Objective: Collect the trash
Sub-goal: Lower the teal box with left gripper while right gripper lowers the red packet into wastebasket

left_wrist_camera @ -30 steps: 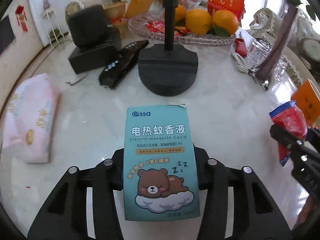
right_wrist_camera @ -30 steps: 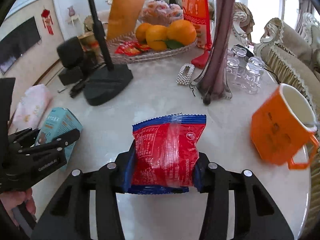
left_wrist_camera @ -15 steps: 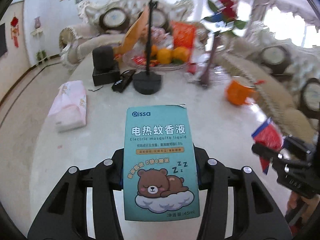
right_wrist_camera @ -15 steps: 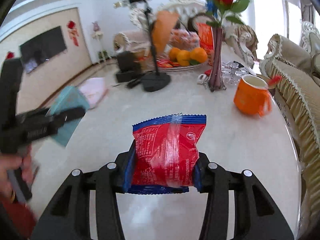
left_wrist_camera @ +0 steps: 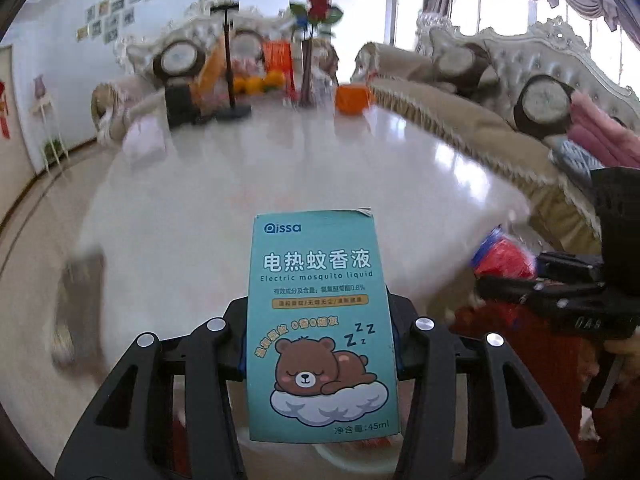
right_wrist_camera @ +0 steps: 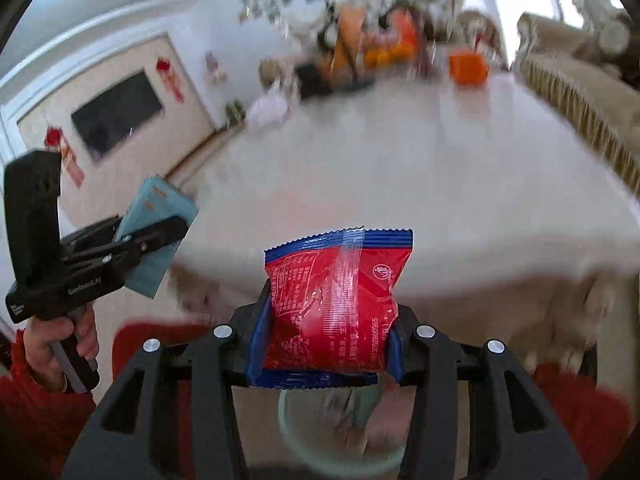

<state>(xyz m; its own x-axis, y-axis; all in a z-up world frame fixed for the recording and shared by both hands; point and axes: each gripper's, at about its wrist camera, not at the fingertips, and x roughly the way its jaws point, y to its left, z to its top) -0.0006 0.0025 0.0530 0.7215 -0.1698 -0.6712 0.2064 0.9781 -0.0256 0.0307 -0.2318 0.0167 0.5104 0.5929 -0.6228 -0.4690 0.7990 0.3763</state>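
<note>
Trash, two items, both lifted clear of the table's point(left_wrist_camera: 280, 184) near edge: teal mosquito-liquid box point(left_wrist_camera: 322, 320) clamped in left gripper point(left_wrist_camera: 320, 344); red snack packet point(right_wrist_camera: 334, 304) clamped in right gripper point(right_wrist_camera: 326, 340). Round container point(right_wrist_camera: 340, 444) below, blurred, probably the bin. Pickup done; dropping remains.

We see a bright, daylit room, with light pouring in from the windows point(left_wrist_camera: 520, 12) far right and blowing them out to white. Glare sheens across the pale bench point(left_wrist_camera: 320, 168). Fisheye bending curves the edges into dark corners. The far background smears with motion blur, worse in the right wrist view, while the near box point(left_wrist_camera: 320, 320) and red packet point(right_wrist_camera: 332, 300) stay sharp.
</note>
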